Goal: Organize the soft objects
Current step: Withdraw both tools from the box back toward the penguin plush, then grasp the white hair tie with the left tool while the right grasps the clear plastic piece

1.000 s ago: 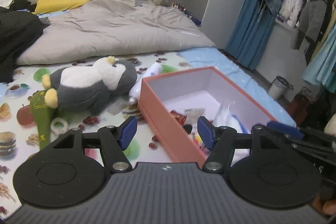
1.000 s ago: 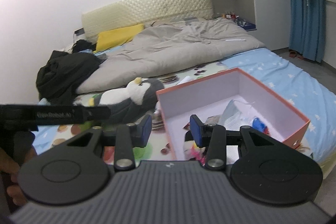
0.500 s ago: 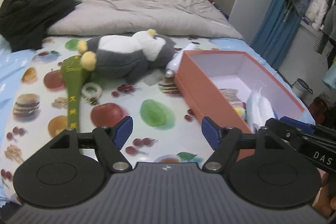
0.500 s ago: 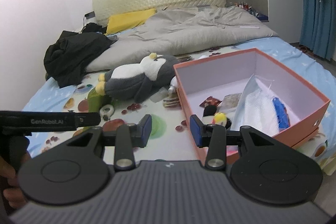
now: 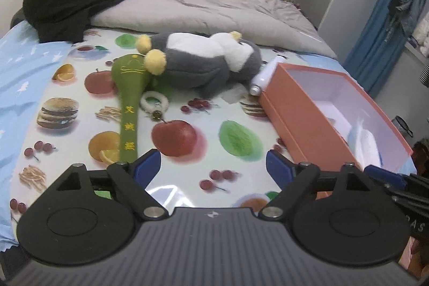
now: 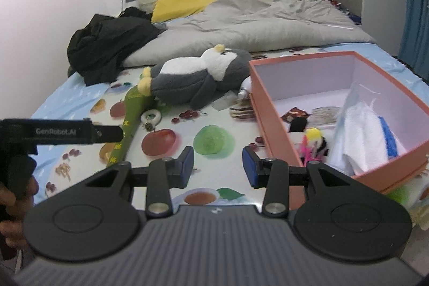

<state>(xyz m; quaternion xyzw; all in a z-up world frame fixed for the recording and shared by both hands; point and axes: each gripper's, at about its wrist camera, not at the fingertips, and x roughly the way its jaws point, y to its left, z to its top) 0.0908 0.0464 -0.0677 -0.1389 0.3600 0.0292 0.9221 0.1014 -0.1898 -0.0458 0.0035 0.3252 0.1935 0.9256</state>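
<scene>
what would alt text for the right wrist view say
Open right gripper, jaws empty, hovers over a fruit-print bed sheet. Ahead lie a grey-and-white plush penguin and an orange box holding small items.

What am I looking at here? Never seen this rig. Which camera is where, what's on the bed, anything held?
No robot: a person holds a two-finger claw in each hand, each with a fisheye camera looking along its fingers. One picture comes from the left claw, whose jaws have just been opening, the other from the right claw. Both are open and empty. On the fruit-print sheet lie a plush penguin, a green fabric mallet beside it and a small white ring. The orange box already holds a white bundle and small toys.
</scene>
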